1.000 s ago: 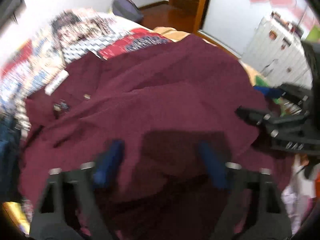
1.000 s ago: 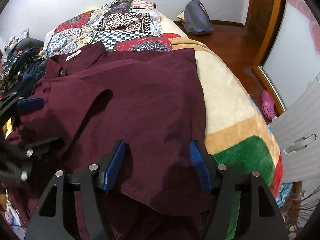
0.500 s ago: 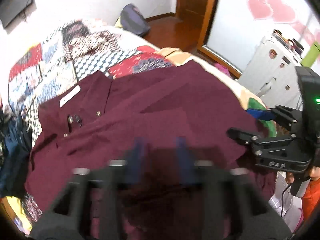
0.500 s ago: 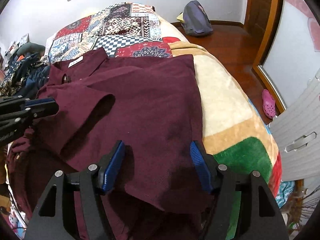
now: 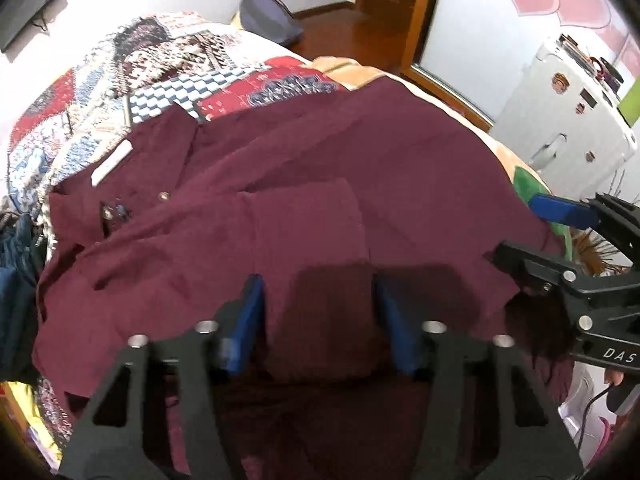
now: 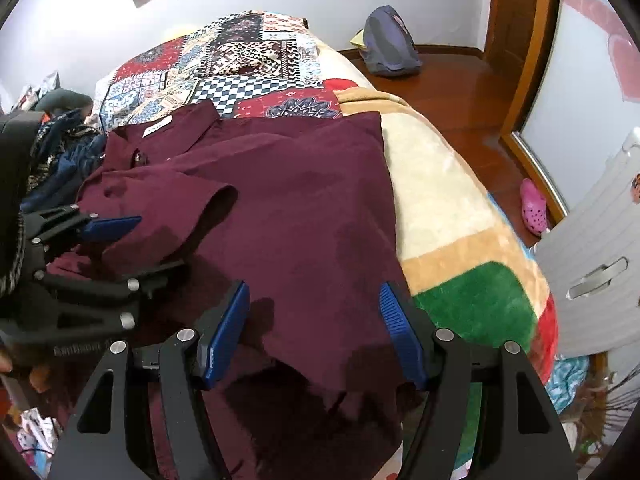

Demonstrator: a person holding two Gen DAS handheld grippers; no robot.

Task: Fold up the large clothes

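1. Covering most of the bed (image 6: 440,200), the maroon shirt (image 6: 304,200) lies flat, one sleeve (image 5: 308,224) folded inward.
2. It looks soft, light and limp; the hem corners or side seams seem the best holds.
3. The left gripper (image 5: 320,320) and right gripper (image 6: 316,332) hover over the hem, jaws spread, holding nothing.
4. A patchwork quilt (image 6: 224,64) lies beyond the collar; a backpack (image 6: 388,44) sits on the wooden floor.

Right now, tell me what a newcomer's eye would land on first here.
The big maroon shirt spread across the bed, collar toward the far wall, one short sleeve folded over its front. Behind it lies a loud patchwork quilt. Both grippers, left and right, hang open over the shirt's near hem.
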